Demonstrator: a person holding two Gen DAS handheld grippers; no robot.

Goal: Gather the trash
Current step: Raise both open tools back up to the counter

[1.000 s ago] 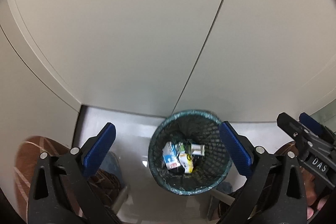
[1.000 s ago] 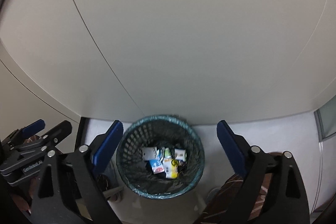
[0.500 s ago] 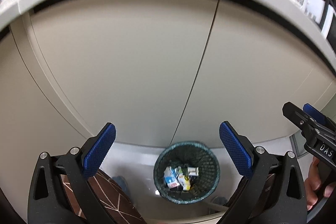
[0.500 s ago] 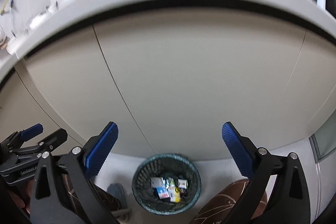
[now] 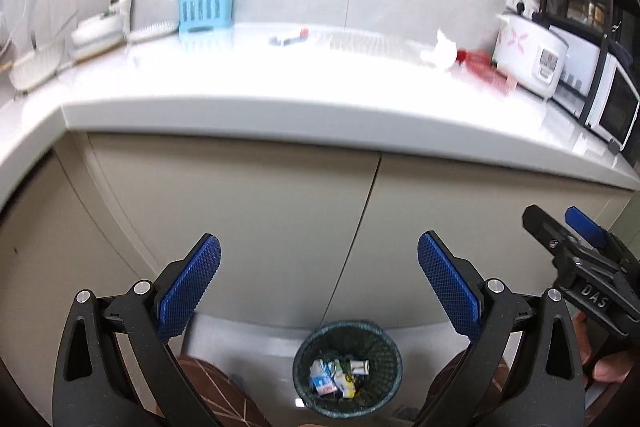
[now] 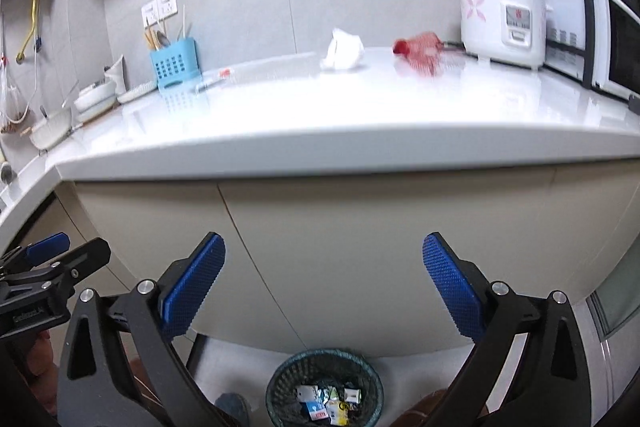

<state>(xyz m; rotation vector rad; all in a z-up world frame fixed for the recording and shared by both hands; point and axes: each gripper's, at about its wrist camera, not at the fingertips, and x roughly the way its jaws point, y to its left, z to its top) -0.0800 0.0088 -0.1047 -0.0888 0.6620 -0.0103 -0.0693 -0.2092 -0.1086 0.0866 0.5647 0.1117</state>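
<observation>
A dark mesh waste bin stands on the floor below the cabinets, with several small wrappers in it. My left gripper is open and empty, high above the bin. My right gripper is open and empty too, beside the left. On the white counter lie a crumpled white tissue, a red mesh net and a small white item with a red tip.
A blue utensil holder, bowls and a brush stand at the counter's back left. A white rice cooker and a microwave are on the right. Beige cabinet doors face me.
Both grippers have risen and tilted up from close over the bin. The counter top and its items have come into view, and the bin looks smaller and lower.
</observation>
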